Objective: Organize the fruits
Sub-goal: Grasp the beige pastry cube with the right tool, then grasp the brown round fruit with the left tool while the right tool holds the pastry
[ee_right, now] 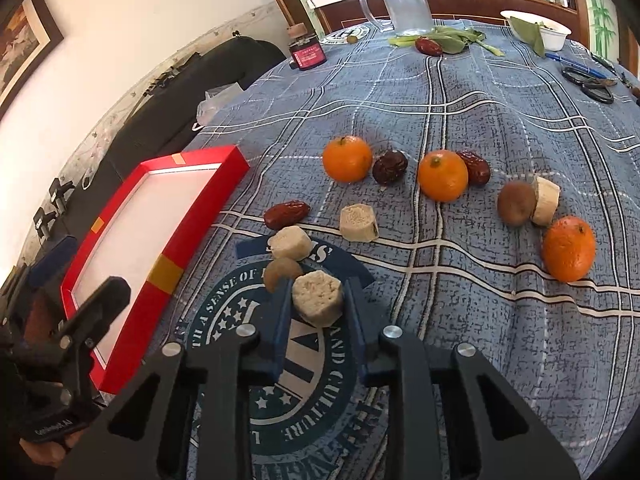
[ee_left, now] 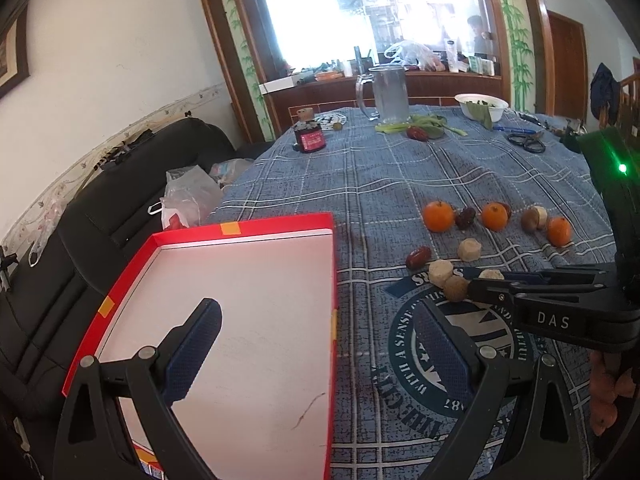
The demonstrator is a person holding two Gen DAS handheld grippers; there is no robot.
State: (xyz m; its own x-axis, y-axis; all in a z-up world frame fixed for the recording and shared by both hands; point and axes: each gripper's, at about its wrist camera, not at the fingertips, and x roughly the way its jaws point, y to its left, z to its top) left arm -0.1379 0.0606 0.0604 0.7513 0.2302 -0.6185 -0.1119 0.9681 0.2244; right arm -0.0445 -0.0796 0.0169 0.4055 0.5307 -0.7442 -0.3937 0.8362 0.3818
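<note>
While your right gripper (ee_right: 318, 300) clamps a pale cake piece (ee_right: 318, 298) on the tablecloth (ee_right: 480, 320), half hiding a brown longan (ee_right: 280, 272), your left gripper (ee_left: 316, 344) gapes above the red tray (ee_left: 240, 320).

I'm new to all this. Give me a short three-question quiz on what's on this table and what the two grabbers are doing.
1. True or false: the red tray already holds fruit.
2. How many oranges lie on the tablecloth?
3. Which is between the right gripper's fingers? A) an orange B) a pale cake piece C) a red date

Key:
1. False: its white inside is bare, and the left gripper hangs open over its edge.
2. Three.
3. B. The fingers sit at its two sides; whether they press it cannot be told.
</note>
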